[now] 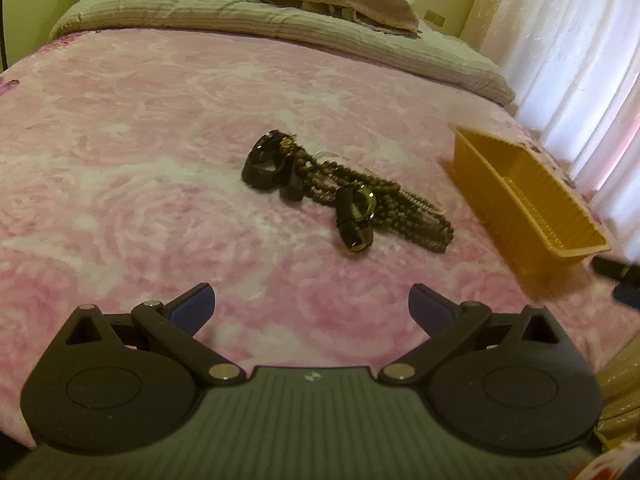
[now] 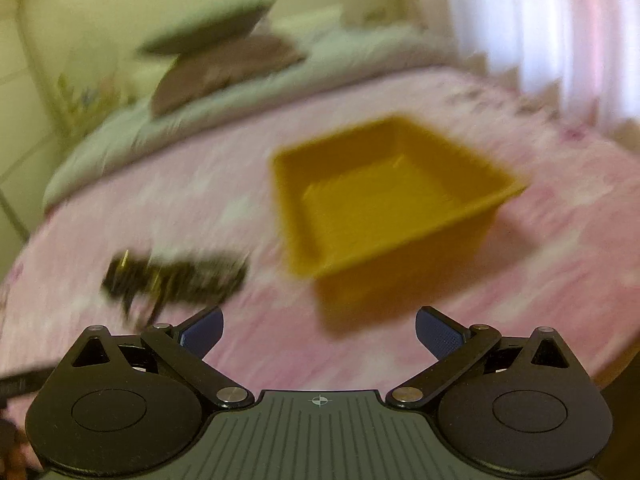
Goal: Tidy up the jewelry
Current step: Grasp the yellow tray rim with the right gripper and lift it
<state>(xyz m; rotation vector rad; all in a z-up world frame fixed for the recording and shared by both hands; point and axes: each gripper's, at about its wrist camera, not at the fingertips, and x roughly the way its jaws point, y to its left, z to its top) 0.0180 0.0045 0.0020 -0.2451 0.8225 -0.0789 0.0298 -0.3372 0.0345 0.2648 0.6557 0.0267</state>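
Two grippers in view, both empty. Left gripper (image 1: 312, 304): blue-padded fingers spread wide, nothing between them, hovering over the pink floral plush blanket (image 1: 120, 184) on the bed. Right gripper (image 2: 319, 330): fingers likewise spread wide, holding nothing; this view is heavily motion-blurred.

Jewelry location: one dark heap (image 1: 344, 192) lies on the blanket near the middle of the left wrist view, ahead of the left gripper and well apart from it. Heap holds a strand of brown round beads (image 1: 404, 216), bunched in several loops, plus two black-strapped wristwatches: one at the far left end (image 1: 268, 162), one nearer, with a gold-toned rim (image 1: 358, 216), resting against the beads. A thin pale chain or wire may lie behind the beads; too small to tell.

Container: orange rectangular plastic tray with ribbed floor (image 1: 520, 196), to the right of the heap, just beside it but not touching. Right wrist view looks into the tray (image 2: 384, 200); its floor appears bare, though blur limits certainty.

Progress, judged: nothing sorted yet. All visible pieces remain on the blanket; every transfer to the tray is left to do. Tangled beads and straps may lift together.
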